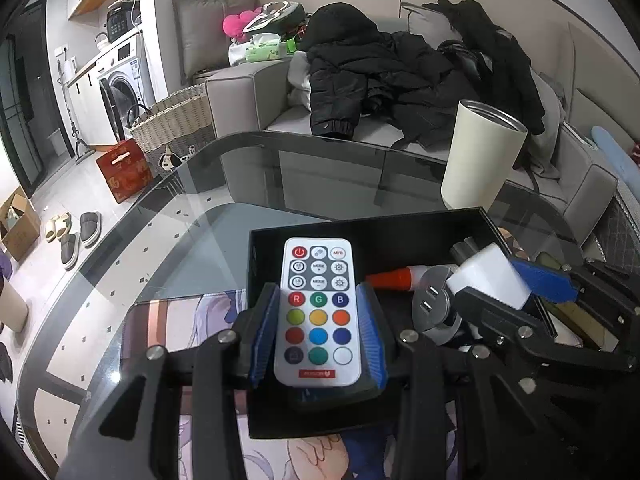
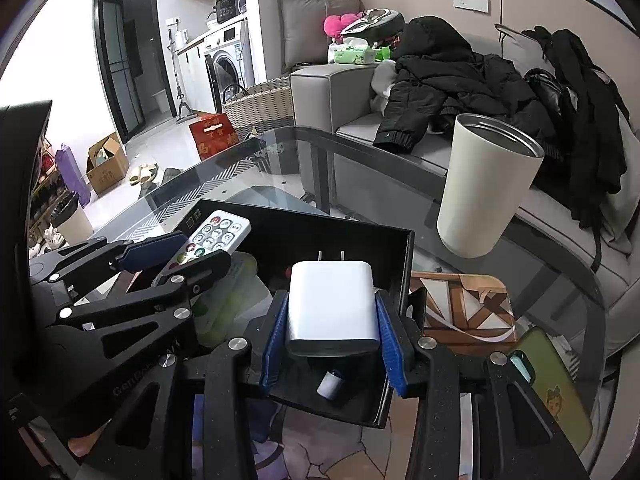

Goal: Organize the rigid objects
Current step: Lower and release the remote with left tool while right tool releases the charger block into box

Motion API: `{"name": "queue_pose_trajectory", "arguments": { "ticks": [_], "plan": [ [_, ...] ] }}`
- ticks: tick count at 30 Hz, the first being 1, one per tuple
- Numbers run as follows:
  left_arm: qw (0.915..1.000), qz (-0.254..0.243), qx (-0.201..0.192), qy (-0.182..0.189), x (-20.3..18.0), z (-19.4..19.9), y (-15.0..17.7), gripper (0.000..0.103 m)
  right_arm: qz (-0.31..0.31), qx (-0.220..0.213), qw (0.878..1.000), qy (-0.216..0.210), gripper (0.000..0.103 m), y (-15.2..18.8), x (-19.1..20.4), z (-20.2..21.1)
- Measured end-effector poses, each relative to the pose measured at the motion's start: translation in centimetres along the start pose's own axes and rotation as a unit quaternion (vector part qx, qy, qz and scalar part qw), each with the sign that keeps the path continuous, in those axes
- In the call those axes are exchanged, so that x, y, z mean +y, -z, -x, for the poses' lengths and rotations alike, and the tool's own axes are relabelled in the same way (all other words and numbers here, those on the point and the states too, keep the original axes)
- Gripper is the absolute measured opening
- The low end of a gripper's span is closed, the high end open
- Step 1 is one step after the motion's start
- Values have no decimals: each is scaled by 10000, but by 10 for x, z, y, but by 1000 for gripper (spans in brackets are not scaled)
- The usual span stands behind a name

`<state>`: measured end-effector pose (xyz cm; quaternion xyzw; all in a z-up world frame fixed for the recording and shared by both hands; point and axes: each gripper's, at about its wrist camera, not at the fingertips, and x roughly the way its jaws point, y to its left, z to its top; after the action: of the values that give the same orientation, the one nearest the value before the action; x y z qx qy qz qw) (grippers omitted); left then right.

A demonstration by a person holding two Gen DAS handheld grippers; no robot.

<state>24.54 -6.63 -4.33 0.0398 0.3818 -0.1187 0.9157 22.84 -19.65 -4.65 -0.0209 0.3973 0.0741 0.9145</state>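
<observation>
A grey sofa (image 1: 248,92) heaped with black coats (image 1: 360,76) runs behind a glass table (image 1: 168,240). On the table, a printed mat (image 1: 180,320) lies along the near edge, and a shallow black tray (image 1: 400,236) sits partly on it. A tall cream cup (image 1: 480,156) stands upright on the glass just beyond the tray's far right corner. A phone in a green case (image 2: 556,392) lies near the table's right edge, beside a second patterned mat (image 2: 464,308).

The left gripper (image 1: 319,320) is clamped on a white remote control (image 1: 319,308), its blue pads (image 1: 266,332) pressing the remote's long sides; the remote hangs over the tray's left half, buttons up. The right gripper (image 2: 332,336) grips a white wall charger (image 2: 332,304) by its flat sides, prongs pointing away, above the tray's right half.

Inside the tray lie a red and white tube (image 1: 396,280), a round grey USB socket (image 1: 432,304) and a small white-capped bottle (image 2: 330,385), the bottle at the near edge.
</observation>
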Motion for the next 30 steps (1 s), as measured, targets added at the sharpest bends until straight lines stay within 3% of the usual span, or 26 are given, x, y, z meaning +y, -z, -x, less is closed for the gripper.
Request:
{"name": "queue_pose_trajectory", "arguments": {
  "ticks": [3, 7, 14, 23, 30],
  "plan": [
    [10000, -22, -5, -6, 1, 1, 0, 39, -8, -13, 10000, -16, 42, 0, 1, 2],
    [10000, 3, -39, 64, 4, 4, 2, 51, -10, -38, 10000, -15, 42, 1, 0, 6],
    [9998, 76, -74, 150, 5, 10, 3, 53, 44, -277, 9996, 47, 50, 1, 2, 23],
    [9995, 167, -129, 231, 7, 20, 5, 59, -80, -200, 9997, -98, 52, 5, -3, 32],
    [9988, 319, -11, 366, 8, 28, 10, 61, -370, -118, 9988, -291, 65, 7, -11, 43]
  ]
}}
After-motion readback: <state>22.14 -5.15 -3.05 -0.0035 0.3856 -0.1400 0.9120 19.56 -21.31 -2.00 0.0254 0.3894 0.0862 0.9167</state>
